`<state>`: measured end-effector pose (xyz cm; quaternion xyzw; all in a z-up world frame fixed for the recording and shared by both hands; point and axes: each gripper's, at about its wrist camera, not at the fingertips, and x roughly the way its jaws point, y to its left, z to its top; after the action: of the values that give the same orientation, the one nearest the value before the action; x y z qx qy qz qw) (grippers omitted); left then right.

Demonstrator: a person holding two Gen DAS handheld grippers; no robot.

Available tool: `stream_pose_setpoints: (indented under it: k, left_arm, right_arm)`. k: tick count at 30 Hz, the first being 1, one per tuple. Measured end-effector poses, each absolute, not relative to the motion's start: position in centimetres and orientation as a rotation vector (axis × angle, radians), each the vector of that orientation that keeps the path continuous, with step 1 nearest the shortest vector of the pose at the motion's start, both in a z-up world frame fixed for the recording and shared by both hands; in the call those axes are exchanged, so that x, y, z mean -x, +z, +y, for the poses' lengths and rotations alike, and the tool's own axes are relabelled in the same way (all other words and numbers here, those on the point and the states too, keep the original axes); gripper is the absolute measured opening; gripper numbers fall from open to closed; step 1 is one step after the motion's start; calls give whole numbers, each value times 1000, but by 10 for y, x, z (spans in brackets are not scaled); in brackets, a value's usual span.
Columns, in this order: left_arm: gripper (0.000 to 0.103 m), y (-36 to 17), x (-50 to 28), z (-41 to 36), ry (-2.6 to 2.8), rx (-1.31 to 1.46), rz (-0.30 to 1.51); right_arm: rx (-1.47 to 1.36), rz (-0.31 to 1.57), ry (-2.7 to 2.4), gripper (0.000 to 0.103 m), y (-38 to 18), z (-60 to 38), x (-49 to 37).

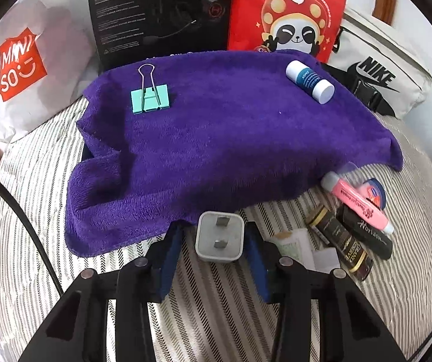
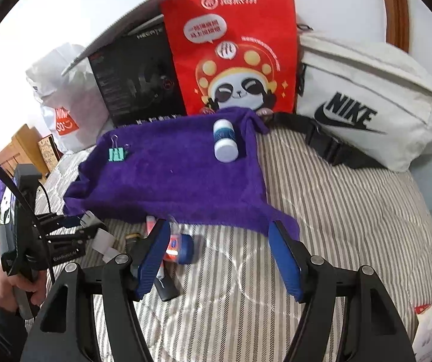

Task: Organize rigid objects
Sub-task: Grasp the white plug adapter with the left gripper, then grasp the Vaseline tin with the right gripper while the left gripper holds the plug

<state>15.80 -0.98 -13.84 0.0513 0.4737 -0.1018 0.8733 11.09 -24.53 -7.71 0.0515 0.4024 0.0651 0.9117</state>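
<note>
Left wrist view: the left gripper [image 1: 219, 242] has its blue pads drawn in close on either side of a white plug adapter [image 1: 219, 238], prongs facing the camera, at the near edge of the purple towel [image 1: 216, 138]. The pads look to be on or just at the adapter's sides, so I read it as gripped, though thin slivers of gap on both sides leave some doubt. On the towel lie a mint binder clip [image 1: 150, 98] at the far left and a white-and-blue bottle [image 1: 310, 81] on its side at the far right, well apart. To the right, on the striped bedding [image 1: 216, 301], is a loose pile: a pink tube [image 1: 357, 202], a black Horizon tube [image 1: 366, 235] and a dark gold-lettered stick [image 1: 341, 246].

Right wrist view: the right gripper [image 2: 220, 256] stands wide with nothing between its pads, hovering over the bedding by the towel's near right corner. A red-and-blue item [image 2: 179, 249] lies just beside its left pad.

Risk: the adapter is smooth and held near its end; a shallow pinch could let it twist or slip on lifting. The bottle, lying on soft cloth, could roll if the towel is tugged.
</note>
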Motion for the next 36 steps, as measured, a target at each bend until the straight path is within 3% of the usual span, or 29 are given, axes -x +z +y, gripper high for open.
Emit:
stream_pose_setpoints:
  k: [1, 36]
  left_arm:
    - [25, -139, -158, -11, -213, -120, 988]
    - [25, -136, -128, 26, -177, -56, 1019]
  right_arm:
    - [-111, 841, 130, 67, -81, -247, -112]
    - [13, 1004, 187, 67, -149, -183, -143]
